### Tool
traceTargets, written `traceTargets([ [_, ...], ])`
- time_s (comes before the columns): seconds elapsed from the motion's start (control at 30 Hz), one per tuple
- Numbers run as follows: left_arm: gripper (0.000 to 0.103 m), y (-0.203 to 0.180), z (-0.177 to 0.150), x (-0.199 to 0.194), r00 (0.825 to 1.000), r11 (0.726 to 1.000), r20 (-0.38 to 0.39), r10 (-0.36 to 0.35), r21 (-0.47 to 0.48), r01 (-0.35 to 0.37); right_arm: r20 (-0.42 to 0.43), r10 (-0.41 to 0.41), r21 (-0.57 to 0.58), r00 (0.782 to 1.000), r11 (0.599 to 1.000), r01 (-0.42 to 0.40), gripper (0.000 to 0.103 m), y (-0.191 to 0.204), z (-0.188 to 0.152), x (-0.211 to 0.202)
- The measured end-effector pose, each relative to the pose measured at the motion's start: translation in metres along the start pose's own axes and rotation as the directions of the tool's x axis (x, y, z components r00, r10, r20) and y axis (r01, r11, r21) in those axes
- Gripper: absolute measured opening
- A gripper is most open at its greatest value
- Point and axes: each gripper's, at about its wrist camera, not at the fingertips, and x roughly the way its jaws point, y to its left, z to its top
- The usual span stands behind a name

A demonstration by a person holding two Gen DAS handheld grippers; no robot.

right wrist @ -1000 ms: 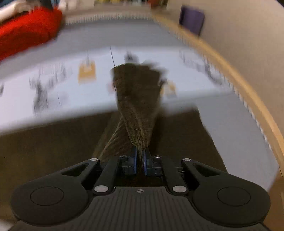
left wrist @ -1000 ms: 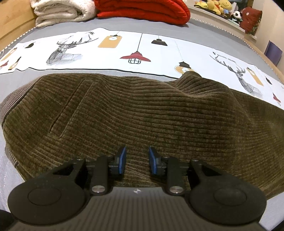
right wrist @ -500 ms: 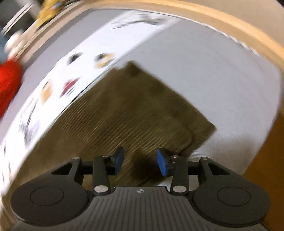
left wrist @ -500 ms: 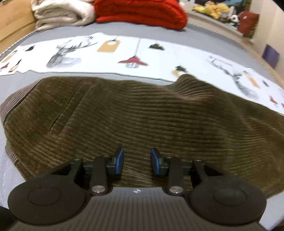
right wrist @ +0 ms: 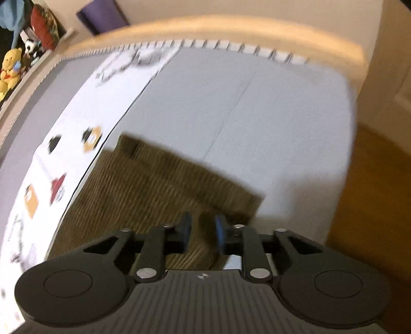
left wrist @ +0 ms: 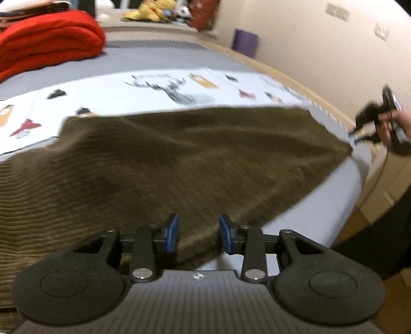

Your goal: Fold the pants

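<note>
Left gripper (left wrist: 197, 232): jaws apart, nothing between them, hovering low over the near edge of the pants (left wrist: 179, 159). Right gripper (right wrist: 200, 232): jaws also apart, a bit narrower, over the corner of the leg end; some brown cloth sits in the gap, but blur hides whether the pads touch it, so call it ungripped. In the left view the right gripper shows at the far right, held in a hand (left wrist: 393, 123), just beside the far corner of the cloth.

Pants: brown corduroy, spread flat across the grey bed (right wrist: 269, 108), far edge lying on a white printed sheet (left wrist: 159, 84) with deer and lamps. The leg end looks doubled, one layer stacked on the other, square hem near the bed's edge.

Beyond: red blanket (left wrist: 46, 46) and soft toys (left wrist: 151, 12) at the head of the bed, wooden frame (right wrist: 205, 29) around it.

Step, as I read it: legs already laid together, both grippers lining up for the crosswise fold. Next likely needs the right gripper to close on the hem corner through both layers, the left to pinch the near edge, then carry the hem toward the waist without dragging the bottom layer.
</note>
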Motion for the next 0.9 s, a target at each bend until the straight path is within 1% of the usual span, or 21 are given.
traceTargets([
  [0.03,0.040,-0.003,-0.002,0.003,1.000,1.000,-0.014,0.015,0.018,-0.015,0.017,-0.006,0.000,1.000,1.000,0.006,0.029,-0.003,0.002,-0.001],
  [0.07,0.040,-0.004,-0.002,0.006,1.000,1.000,-0.023,0.020,0.024,-0.019,0.017,0.008,0.002,1.000,1.000,-0.008,0.031,-0.007,0.003,-0.001],
  [0.1,0.040,-0.003,-0.003,0.008,0.999,1.000,-0.030,0.015,0.019,-0.014,-0.009,0.036,-0.001,0.999,0.999,-0.036,0.034,-0.010,0.003,0.003],
  [0.13,0.040,-0.002,-0.003,0.009,0.999,1.000,-0.034,0.011,0.013,-0.010,-0.043,0.050,-0.007,0.998,0.999,-0.050,0.035,-0.011,0.002,0.008],
  [0.2,0.040,-0.001,-0.004,0.010,0.999,1.000,-0.042,0.004,0.006,-0.003,-0.083,0.034,-0.019,0.996,0.999,-0.035,0.035,-0.011,-0.003,0.017],
  [0.33,0.040,0.002,-0.005,0.014,0.998,1.000,-0.056,0.002,0.012,-0.001,-0.107,0.019,-0.032,0.994,0.999,-0.022,0.035,-0.008,-0.007,0.026],
  [0.4,0.040,0.001,-0.005,0.012,0.998,1.000,-0.057,0.005,0.014,-0.004,-0.093,0.023,-0.039,0.995,0.999,-0.027,0.035,-0.004,-0.006,0.026],
  [0.47,0.040,0.001,-0.007,0.009,0.998,1.000,-0.058,0.007,0.012,-0.006,-0.076,0.023,-0.053,0.997,0.998,-0.027,0.021,-0.002,-0.006,0.022],
  [0.5,0.040,0.001,-0.007,0.009,0.998,1.000,-0.060,0.011,0.013,-0.010,-0.069,0.020,-0.066,0.997,0.998,-0.025,0.016,0.001,-0.006,0.021],
  [0.53,0.040,0.001,-0.008,0.010,0.998,1.000,-0.061,0.012,0.015,-0.011,-0.061,0.024,-0.079,0.998,0.996,-0.029,0.015,0.003,-0.006,0.019],
  [0.6,0.040,0.000,-0.008,0.009,0.998,1.000,-0.061,0.018,0.018,-0.017,-0.040,0.035,-0.079,0.999,0.996,-0.038,0.014,0.004,-0.005,0.012],
  [0.67,0.034,-0.001,-0.009,0.008,0.997,0.999,-0.062,0.036,0.027,-0.034,-0.020,0.061,-0.072,0.998,0.995,-0.062,0.013,0.005,-0.003,0.005],
  [0.7,0.034,-0.001,-0.010,0.008,0.997,0.999,-0.060,0.043,0.033,-0.042,-0.006,0.083,-0.069,0.997,0.994,-0.083,0.013,0.005,-0.001,0.000],
  [0.77,0.034,-0.002,-0.010,0.008,0.997,0.998,-0.058,0.046,0.038,-0.044,0.027,0.139,-0.059,0.990,0.989,-0.137,0.013,0.005,0.003,-0.011],
  [0.8,0.035,-0.002,-0.010,0.008,0.997,0.998,-0.056,0.046,0.038,-0.044,0.046,0.176,-0.049,0.983,0.984,-0.174,0.013,0.005,0.006,-0.018],
  [0.9,0.036,-0.002,-0.011,0.007,0.997,0.998,-0.054,0.050,0.032,-0.049,0.096,0.246,-0.036,0.965,0.969,-0.243,0.013,0.002,0.012,-0.032],
])
